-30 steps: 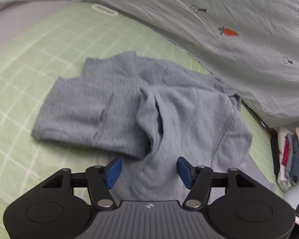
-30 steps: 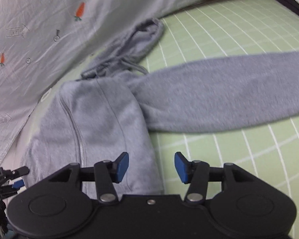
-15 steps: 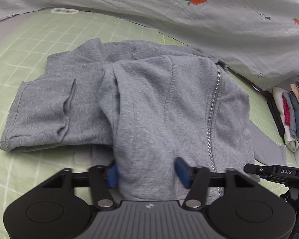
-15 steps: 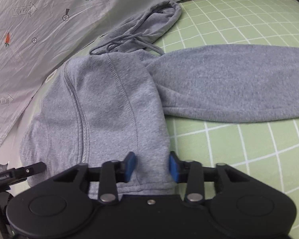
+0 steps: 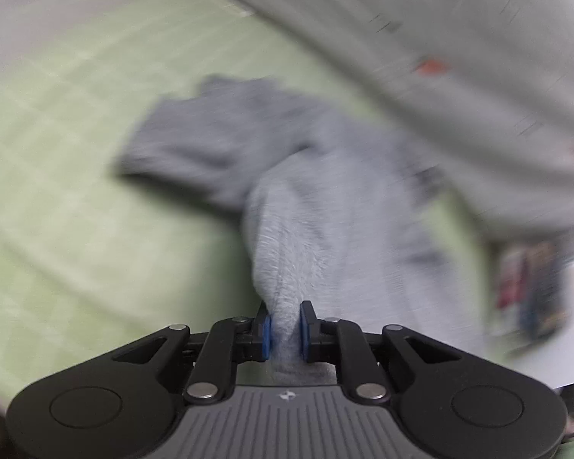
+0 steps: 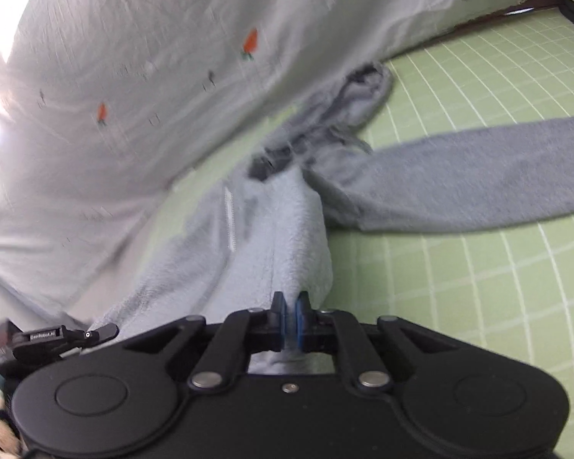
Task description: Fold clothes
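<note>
Two big surfaces frame your work: the green gridded mat [image 6: 478, 267] under everything and the pale carrot-print sheet [image 6: 153, 76] rising along its far side. On the mat lies the grey zip hoodie [image 6: 271, 237], its hood [image 6: 363, 91] bunched near the sheet and one sleeve [image 6: 478, 179] stretched flat to the right; the other sleeve [image 5: 195, 141] lies folded across to the left in your blurred left view. The hoodie's near edge is lifted off the mat toward you. Your left gripper [image 5: 285, 329] has its blue pads [image 5: 266, 331] pressed onto a gathered ridge of that fabric. Your right gripper [image 6: 289, 325] is pinched nearly together on the hem as well.
</note>
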The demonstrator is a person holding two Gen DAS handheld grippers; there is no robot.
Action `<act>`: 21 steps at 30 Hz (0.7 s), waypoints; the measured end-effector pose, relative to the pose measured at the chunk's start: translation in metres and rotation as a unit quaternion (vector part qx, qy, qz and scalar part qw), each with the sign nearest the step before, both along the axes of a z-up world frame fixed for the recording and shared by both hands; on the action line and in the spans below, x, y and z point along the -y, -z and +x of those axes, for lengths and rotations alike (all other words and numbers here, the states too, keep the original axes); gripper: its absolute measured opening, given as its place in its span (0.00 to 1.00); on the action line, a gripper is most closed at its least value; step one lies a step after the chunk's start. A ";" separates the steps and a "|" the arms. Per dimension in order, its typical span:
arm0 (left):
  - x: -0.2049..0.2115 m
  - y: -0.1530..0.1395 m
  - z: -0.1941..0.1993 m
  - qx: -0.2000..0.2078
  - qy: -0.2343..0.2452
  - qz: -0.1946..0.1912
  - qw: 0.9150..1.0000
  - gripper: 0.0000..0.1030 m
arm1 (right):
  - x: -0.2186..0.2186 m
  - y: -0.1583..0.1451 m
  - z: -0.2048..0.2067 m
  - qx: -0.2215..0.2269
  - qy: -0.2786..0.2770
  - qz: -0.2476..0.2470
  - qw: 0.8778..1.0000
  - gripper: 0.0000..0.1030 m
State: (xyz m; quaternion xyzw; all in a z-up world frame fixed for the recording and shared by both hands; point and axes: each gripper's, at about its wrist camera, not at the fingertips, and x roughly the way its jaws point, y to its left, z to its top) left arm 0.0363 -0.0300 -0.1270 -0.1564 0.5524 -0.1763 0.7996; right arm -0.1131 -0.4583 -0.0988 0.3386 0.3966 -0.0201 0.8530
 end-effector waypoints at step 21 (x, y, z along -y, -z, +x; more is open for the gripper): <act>0.076 -0.006 -0.025 0.051 -0.044 0.150 0.986 0.81 | 0.055 0.025 -0.003 -0.075 0.049 -0.126 0.988 0.99</act>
